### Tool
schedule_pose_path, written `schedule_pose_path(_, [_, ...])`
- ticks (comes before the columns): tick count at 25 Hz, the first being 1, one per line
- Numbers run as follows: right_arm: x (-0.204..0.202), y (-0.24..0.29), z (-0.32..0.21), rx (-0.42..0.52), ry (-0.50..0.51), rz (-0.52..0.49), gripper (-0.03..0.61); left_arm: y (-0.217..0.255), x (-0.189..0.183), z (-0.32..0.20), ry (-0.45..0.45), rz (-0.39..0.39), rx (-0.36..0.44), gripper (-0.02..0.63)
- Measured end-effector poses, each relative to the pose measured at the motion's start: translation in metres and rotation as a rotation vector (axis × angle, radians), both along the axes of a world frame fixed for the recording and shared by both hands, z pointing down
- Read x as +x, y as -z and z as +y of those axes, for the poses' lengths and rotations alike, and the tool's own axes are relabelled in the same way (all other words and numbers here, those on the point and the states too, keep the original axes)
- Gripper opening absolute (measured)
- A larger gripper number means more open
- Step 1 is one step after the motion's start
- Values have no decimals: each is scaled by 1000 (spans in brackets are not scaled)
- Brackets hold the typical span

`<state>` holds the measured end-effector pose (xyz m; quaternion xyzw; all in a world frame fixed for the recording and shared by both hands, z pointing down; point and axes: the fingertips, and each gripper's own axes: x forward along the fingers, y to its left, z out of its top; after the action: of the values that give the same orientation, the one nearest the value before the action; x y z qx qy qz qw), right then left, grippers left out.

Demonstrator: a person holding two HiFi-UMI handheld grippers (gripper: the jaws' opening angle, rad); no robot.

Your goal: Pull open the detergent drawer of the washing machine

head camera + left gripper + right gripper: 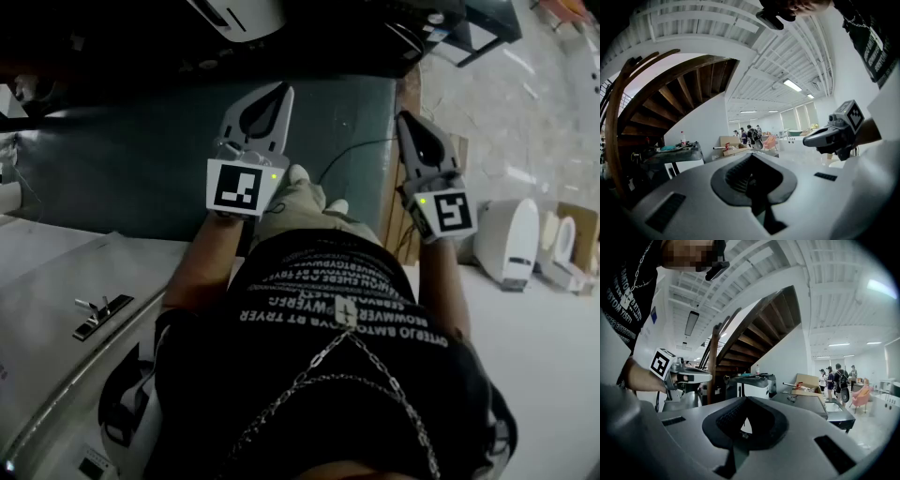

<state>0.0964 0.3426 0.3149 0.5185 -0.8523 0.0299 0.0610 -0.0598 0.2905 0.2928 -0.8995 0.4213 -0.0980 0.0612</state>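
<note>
**Both grippers up in the air, fingers closed, drawer nowhere I can spot**

So from the head view, you've got your left gripper (279,94) and right gripper (405,122) both held up in front of your chest, roughly level, side by side but apart. They hang over a dark teal surface (112,169) and touch nothing.

Left gripper view: the fingers (717,187) are pressed together with nothing between them. The right gripper view shows the same, closed and empty.

Each gripper view catches the other gripper off to the side, and past it just a big open room:
- a wooden staircase (684,89) curving overhead
- a cardboard box (729,140)
- a few people (750,133) standing far back

As for the detergent drawer, I honestly can't pick it or the washing machine out in any view. In the head view there's a pale flat panel at lower left with a small metal latch (101,314) on it. There are also some white units (511,239) on the floor at right, but I can't tell what any of those are. Neither gripper is near them.
</note>
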Motion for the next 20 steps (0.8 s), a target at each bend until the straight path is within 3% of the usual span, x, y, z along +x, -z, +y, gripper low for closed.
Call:
schedule_pose_path(7, [13,-10,5,-22,-5,13,2,-19,11,8,-13,-9,-76,5])
schedule_pose_path(12, [20,-5,-2,-18,0,-32,2,-6,26,-2,-17,-15,-45,5])
schedule_pose_path(20, [27,-14,-9,-42,8,-58,3,-6,19,-6,17,-25,-46,5])
